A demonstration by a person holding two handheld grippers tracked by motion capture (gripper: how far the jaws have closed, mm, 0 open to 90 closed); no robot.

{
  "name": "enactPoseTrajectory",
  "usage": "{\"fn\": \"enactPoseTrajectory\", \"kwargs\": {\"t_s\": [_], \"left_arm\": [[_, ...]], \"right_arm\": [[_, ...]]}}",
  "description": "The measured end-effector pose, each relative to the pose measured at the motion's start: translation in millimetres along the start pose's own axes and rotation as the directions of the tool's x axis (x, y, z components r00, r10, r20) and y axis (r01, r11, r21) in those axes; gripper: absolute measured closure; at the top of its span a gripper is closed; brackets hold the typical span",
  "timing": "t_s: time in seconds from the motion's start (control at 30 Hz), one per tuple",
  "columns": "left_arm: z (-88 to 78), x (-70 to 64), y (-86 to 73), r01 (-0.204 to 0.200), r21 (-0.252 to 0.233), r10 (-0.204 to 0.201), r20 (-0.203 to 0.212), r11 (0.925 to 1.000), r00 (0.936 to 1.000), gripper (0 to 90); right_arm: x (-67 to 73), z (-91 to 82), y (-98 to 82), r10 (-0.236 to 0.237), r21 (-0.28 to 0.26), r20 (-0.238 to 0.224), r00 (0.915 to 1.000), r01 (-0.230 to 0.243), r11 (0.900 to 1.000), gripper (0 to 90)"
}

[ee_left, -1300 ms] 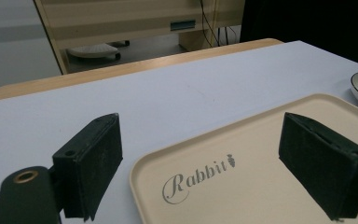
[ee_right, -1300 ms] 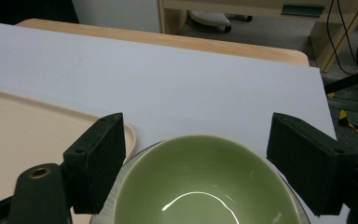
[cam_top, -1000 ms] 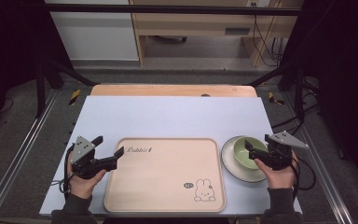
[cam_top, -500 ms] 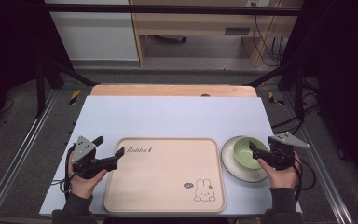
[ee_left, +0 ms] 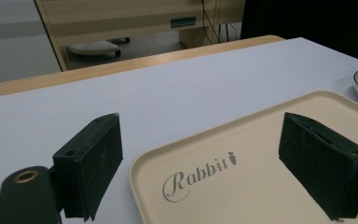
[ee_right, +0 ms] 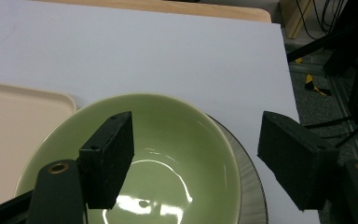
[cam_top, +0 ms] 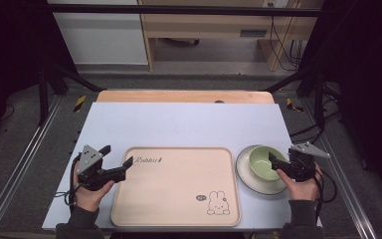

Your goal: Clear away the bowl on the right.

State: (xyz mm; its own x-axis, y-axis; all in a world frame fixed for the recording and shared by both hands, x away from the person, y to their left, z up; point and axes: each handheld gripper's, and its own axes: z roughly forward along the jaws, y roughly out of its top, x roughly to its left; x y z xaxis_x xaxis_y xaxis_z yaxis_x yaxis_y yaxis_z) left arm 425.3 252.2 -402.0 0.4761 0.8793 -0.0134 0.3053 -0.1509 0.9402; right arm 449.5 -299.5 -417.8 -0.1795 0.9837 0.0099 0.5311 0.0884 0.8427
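Right gripper (ee_right: 196, 163), jaws wide and empty, straddles the green bowl's (ee_right: 177, 154) three-o'clock rim; left gripper (cam_top: 115, 162) gapes empty at the tray's (cam_top: 174, 199) nine-o'clock edge.

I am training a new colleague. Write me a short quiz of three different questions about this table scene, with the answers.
1. True or false: the green bowl stands on the beige tray.
2. Which word is printed on the tray? A) Rabbit B) Bunny C) Kitchen
3. Fill in: one jaw of the right gripper is inside the bowl, the other is ____ its rim.

Key
1. False: it sits on a white plate beside the tray.
2. A
3. outside; the jaws are open, as are those of the left gripper at the tray's corner.
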Motion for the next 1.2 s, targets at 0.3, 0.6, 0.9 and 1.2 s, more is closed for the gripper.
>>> {"fn": "enactPoseTrajectory", "kwargs": {"t_s": [0.3, 0.6, 0.9, 1.2], "left_arm": [[-0.1, 0.1, 0.3, -0.004, 0.0, 0.004, -0.001, 1.0, 1.0, 13.1], [-1.1, 1.1, -0.2, -0.001, -0.002, 0.001, -0.003, 1.0, 1.0, 13.3], [-0.8, 0.4, -0.2, -0.005, 0.002, 0.005, -0.002, 1.0, 1.0, 13.4], [-1.1, 0.5, -0.3, -0.004, 0.003, 0.004, -0.003, 1.0, 1.0, 13.6]], "right_arm": [[-4.0, 2.3, -2.1, 0.011, 0.024, 0.007, 0.9999, -0.011, 1.0, 30.8], [-5.9, 5.5, -4.2, 0.021, 0.066, 0.014, 0.9997, -0.022, 0.998, 35.5], [-8.7, 10.4, -7.5, 0.024, 0.113, 0.013, 0.9996, -0.025, 0.993, 41.4], [-10.8, 13.7, -10.2, 0.036, 0.157, 0.018, 0.9992, -0.039, 0.987, 46.3]]}}
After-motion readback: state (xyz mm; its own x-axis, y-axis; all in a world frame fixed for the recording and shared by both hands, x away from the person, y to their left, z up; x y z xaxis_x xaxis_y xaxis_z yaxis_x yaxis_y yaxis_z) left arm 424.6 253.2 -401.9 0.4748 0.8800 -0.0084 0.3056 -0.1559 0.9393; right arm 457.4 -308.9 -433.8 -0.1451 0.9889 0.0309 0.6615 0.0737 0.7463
